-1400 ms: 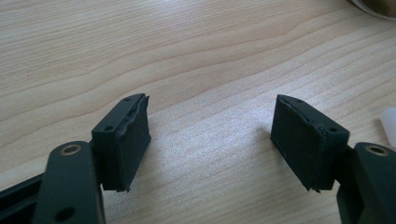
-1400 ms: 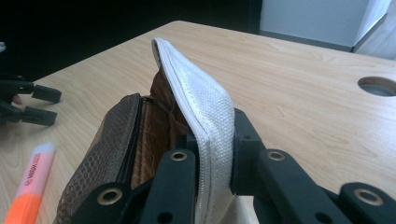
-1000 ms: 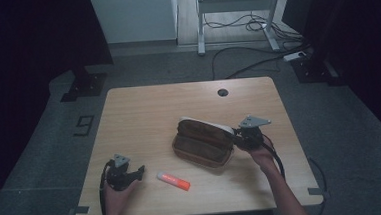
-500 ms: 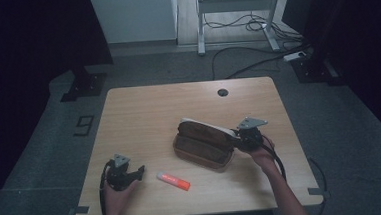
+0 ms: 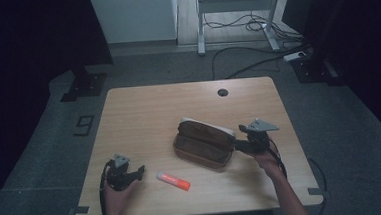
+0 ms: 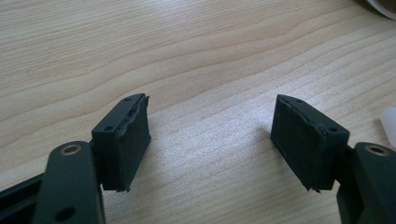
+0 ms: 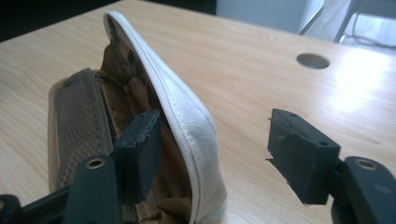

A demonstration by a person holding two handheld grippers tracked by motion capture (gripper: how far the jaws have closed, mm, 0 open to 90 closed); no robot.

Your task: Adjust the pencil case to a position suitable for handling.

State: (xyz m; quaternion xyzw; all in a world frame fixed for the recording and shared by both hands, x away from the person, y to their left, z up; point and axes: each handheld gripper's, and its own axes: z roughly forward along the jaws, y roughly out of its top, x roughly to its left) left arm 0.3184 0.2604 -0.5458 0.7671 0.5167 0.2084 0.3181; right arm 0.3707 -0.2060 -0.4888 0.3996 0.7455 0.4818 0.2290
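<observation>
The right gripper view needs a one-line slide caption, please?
Open right tongs straddle the white rim of an open brown pouch on the wooden table.

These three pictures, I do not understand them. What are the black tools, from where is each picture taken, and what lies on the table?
A person sits at a wooden table and holds one hand-held gripper, a tool with two black jaws, in each hand. The high view looks down from above. Each of the other two pictures comes from a camera riding on one gripper. On the table lie an open brown pencil case with a white edge and an orange and white marker. The left hand-held gripper is open over bare wood and holds nothing. The right hand-held gripper has just been opening: the case's white edge stands between its jaws, but the pads do not press on it.
</observation>
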